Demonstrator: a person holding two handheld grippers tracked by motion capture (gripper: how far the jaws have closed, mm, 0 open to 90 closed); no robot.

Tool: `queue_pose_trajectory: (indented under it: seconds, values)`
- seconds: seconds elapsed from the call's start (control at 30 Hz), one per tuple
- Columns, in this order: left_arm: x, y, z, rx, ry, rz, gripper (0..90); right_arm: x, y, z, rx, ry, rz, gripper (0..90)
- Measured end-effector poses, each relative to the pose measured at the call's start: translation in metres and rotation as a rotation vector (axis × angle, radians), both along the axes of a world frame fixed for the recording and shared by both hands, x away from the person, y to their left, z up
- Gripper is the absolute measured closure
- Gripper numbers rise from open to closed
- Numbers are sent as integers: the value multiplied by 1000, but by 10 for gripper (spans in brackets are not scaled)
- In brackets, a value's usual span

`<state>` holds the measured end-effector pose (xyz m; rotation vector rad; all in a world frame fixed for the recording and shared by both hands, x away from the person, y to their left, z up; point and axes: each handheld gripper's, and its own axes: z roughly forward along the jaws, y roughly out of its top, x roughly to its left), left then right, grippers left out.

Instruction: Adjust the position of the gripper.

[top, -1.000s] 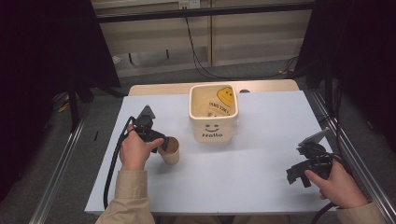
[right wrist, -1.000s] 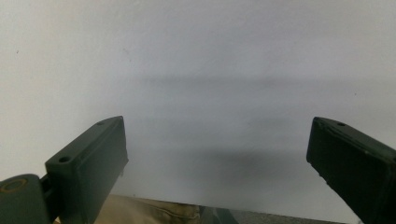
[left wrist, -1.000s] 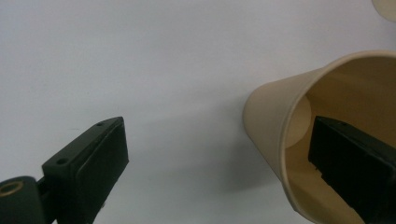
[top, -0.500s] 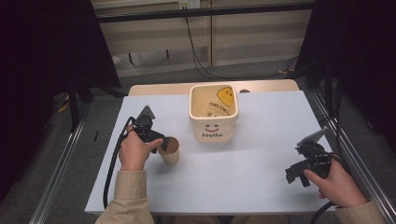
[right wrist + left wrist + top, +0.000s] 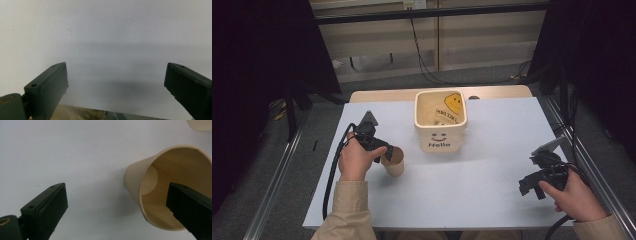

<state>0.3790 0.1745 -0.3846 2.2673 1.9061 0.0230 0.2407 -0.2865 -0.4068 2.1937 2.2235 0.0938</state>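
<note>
**Dim room around a white worktop**

The white worktop (image 5: 492, 200) stands on grey floor (image 5: 377, 82). Behind the worktop, a pale panelled wall (image 5: 482, 35) carries hanging black cables (image 5: 422, 55). Dark curtains (image 5: 262, 60) flank the worktop; metal rails (image 5: 277, 185) run alongside.

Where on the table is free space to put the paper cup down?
The widest bare patch of the white table lies in front of the square container, between the paper cup and the right gripper. Around the left gripper it is crowded.
</note>
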Motion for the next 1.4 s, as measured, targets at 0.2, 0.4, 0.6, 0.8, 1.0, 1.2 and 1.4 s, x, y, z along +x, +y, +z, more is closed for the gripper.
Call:
queue_pose_trajectory:
  seconds: [0.2,0.4,0.6,0.8,1.0,1.2,1.4]
  values:
    - [0,0,17,-19,-8,-10,36,0,0,0,-6,-1,5,50]
    - [1,-2,36,-16,-13,-16,33,0,0,0,6,-13,10,49]
    - [2,-5,59,-19,-21,-35,33,0,0,0,2,-2,18,49]
    - [1,-10,82,-23,-45,-35,33,0,0,0,9,-8,16,49]
    - [2,-14,88,-16,-45,-53,33,-1,0,0,4,-9,19,50]
    - [4,-26,86,-6,-38,-68,32,-1,0,2,1,-13,26,49]
    - [4,-40,86,-7,-16,-93,30,-1,0,3,7,-12,16,49]
